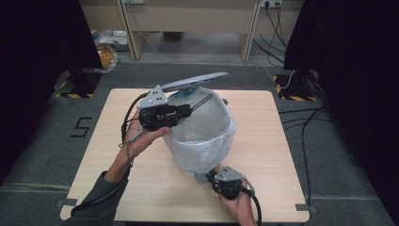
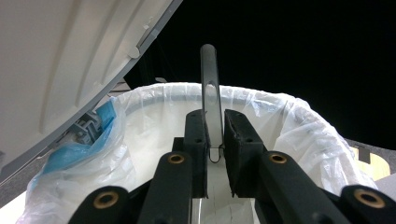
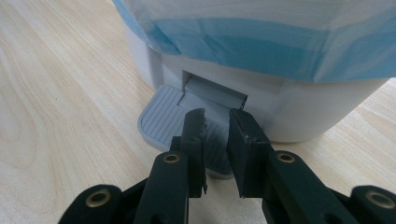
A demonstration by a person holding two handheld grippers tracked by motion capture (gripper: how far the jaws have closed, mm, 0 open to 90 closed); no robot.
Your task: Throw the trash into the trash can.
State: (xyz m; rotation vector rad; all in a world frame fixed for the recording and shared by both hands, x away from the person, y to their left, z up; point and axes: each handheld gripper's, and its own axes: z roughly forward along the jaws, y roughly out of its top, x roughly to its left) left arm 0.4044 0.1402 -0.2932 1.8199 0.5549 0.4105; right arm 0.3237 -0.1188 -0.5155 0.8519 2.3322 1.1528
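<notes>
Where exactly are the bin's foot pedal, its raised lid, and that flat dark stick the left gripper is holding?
foot pedal [image 3: 161,119]: right gripper view, on its ribbed top.
raised lid [image 1: 197,81]: high view, on its grey upper edge.
flat dark stick [image 2: 211,93]: left gripper view, on the shaft above the jaws.

black numeral 5, on grey floor

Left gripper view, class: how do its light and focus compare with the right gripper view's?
Left gripper view: black background, pale lid blown out, flat tool sharp. Right gripper view: even light, pedal sharp, wood table soft far off.
</notes>
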